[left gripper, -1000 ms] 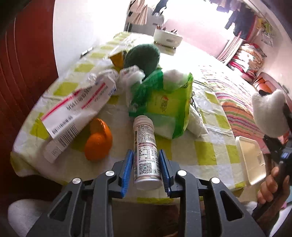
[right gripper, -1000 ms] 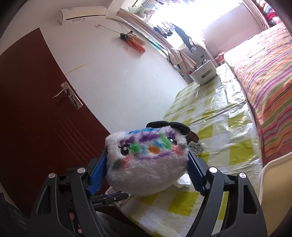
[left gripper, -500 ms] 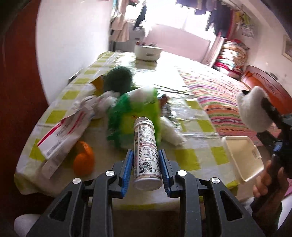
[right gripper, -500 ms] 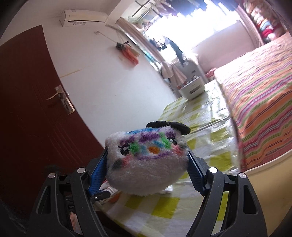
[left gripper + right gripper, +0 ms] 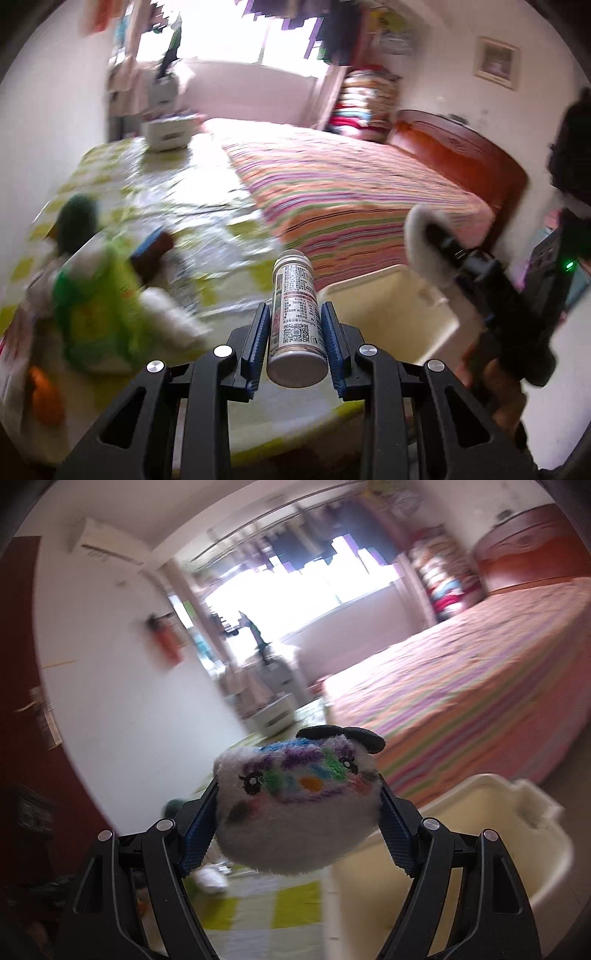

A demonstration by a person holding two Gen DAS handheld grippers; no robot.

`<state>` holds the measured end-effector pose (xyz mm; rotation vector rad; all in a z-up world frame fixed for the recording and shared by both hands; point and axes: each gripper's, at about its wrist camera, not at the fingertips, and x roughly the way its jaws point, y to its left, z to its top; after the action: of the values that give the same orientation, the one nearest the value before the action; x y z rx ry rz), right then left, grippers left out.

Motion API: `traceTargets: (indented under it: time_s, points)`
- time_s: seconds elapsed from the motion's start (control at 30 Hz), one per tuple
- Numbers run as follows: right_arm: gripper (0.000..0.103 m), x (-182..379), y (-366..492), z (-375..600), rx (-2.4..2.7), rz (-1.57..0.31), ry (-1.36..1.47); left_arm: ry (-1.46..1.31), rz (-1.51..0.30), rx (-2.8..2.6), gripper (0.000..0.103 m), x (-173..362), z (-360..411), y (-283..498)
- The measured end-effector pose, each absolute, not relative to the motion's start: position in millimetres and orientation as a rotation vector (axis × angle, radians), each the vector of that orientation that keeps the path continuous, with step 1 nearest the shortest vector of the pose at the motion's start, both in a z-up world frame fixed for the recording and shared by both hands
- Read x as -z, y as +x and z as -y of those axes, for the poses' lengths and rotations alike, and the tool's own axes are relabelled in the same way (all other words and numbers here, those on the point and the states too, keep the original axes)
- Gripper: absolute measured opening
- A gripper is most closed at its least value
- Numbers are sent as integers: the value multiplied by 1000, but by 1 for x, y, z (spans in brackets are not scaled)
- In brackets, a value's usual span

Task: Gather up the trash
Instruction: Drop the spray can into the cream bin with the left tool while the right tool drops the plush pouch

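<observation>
On the checked table (image 5: pixel 207 221) at far left, green packaging (image 5: pixel 92 314) is seen, blurred. Between the blue pads of the left gripper (image 5: pixel 297 328) a small printed bottle (image 5: pixel 295 314) is clamped. Right of it, beside the cream bin (image 5: pixel 399 314), a plush toy (image 5: pixel 299 805) is gripped by the right gripper (image 5: pixel 297 816).

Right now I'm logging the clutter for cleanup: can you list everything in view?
bottle: 1, white, printed label, clamped in left gripper
plush toy: 1, white with coloured streaks, clamped in right gripper
bin: 1, cream, beside table, by bed
green bag: 1, on table, left
orange item: 1, table's near left edge, blurred
table: 1, yellow-check cloth
bed: 1, striped cover
left gripper: black, blue pads, shut
right gripper: black, blue pads, shut
hand: 1, holding right gripper
</observation>
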<state>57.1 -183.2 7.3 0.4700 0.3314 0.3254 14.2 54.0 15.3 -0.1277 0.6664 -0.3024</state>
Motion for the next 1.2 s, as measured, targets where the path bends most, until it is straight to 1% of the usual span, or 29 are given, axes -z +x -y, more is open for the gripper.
traceTargets:
  time_s: [0.23,0.47,0.73,0.83,1.0,1.2]
  points:
    - [76,0,50,206,-166,-313,506,-102,-621,429,28,-38,-14,28]
    - [76,6,55,215,-125,-325,542,-125,-642,467,28,-32,-4,34]
    - [83,16,57,222,-99,-347,612,-123,-652,473,28,-28,6,46]
    - [88,21,58,229,-99,-353,650,-120,-665,478,28,-23,11,50]
    - [89,24,60,234,-113,-362,685,-116,-693,479,28,-16,17,57]
    - [89,19,50,237,-109,-298,700,-113,-723,486,28,-8,23,64]
